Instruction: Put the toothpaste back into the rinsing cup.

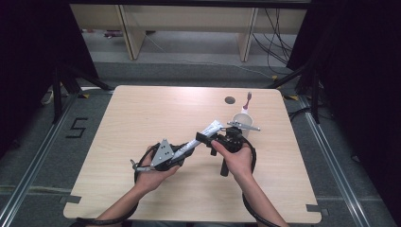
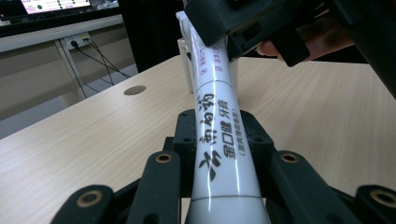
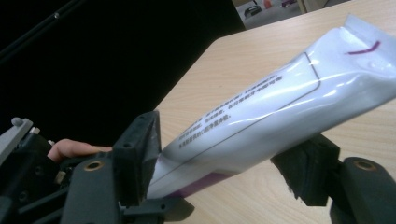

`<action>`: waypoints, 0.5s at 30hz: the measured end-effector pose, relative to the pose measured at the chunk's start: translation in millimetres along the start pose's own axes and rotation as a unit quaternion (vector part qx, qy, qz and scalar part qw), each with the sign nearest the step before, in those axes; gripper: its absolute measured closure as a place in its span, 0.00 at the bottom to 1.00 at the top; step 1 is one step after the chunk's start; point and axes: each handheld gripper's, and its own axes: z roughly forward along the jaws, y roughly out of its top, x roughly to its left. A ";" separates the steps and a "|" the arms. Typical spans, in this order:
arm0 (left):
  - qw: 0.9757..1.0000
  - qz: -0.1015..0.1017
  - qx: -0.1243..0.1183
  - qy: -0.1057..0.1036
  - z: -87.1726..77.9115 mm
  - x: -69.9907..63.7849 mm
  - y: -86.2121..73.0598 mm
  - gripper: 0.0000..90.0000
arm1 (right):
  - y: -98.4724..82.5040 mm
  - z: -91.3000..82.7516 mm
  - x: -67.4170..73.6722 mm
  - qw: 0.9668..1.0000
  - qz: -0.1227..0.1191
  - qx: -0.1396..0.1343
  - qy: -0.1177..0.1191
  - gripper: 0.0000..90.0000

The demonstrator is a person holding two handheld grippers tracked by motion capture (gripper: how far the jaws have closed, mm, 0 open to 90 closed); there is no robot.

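A: Left gripper (image 1: 182, 151) is closed on the cap end of the white toothpaste tube (image 1: 204, 134); in the left gripper view its two black jaws press the tube (image 2: 223, 154) from both sides.

B: And the right gripper (image 1: 208, 141)?

A: Its jaws stand around the flat end of the tube (image 3: 261, 116) in the right gripper view. One pad (image 3: 137, 154) touches it, the other pad (image 3: 306, 168) is just under it with a small gap, so the grip is not firm.

B: Where is the tube?

A: It is lifted above the wooden table (image 1: 142, 123), tilted, between the two hands. Just behind it stands a white cup (image 1: 241, 120) with a toothbrush (image 1: 247, 101) inside, near a round hole (image 1: 230, 100) in the table.
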 end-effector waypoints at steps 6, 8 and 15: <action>1.000 0.004 0.007 0.000 1.3 -1.8 0.1 0.80 | 3.7 -0.2 0.5 1.000 -0.017 -0.022 0.013 0.57; 1.000 0.005 0.008 -0.001 2.5 -1.8 -0.5 0.80 | 4.8 -1.8 3.0 1.000 -0.010 -0.021 0.019 0.62; 0.999 0.005 0.029 -0.014 7.9 -4.6 0.8 0.75 | 7.8 -3.9 15.0 0.998 -0.053 -0.027 0.025 0.81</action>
